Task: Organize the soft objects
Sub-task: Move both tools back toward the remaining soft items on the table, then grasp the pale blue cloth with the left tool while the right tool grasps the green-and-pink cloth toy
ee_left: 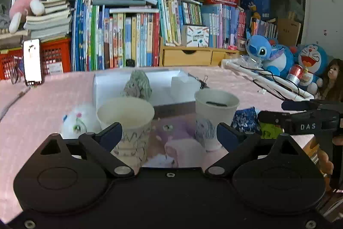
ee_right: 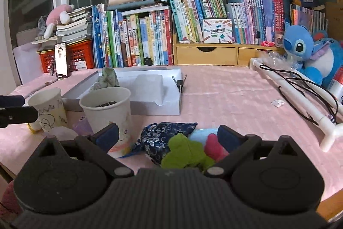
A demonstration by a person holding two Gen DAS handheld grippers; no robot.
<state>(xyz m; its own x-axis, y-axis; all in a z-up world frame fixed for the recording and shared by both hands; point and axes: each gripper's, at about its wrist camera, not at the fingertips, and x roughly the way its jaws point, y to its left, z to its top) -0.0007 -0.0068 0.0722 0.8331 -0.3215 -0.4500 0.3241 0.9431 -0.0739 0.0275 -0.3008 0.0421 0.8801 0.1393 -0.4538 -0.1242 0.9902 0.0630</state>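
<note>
My left gripper (ee_left: 169,134) is open above a pale purple and pink soft thing (ee_left: 178,136), between two paper cups (ee_left: 128,119) (ee_left: 215,108). A white fluffy soft item (ee_left: 79,119) lies left of the left cup. A green striped cloth (ee_left: 138,84) sits in the white box (ee_left: 103,83). My right gripper (ee_right: 168,137) is open over a green soft item (ee_right: 184,151), a dark blue patterned pouch (ee_right: 163,134) and a pink soft item (ee_right: 214,145). The green striped cloth (ee_right: 108,77) and the white box (ee_right: 156,107) also show in the right wrist view.
The pink tablecloth (ee_right: 225,96) covers the table. A white pipe frame with black cord (ee_right: 300,96) lies right. Binder clip (ee_right: 181,83) on the box edge. A phone (ee_right: 62,60) stands back left. Books, red crates, drawers and plush toys (ee_right: 300,46) line the back.
</note>
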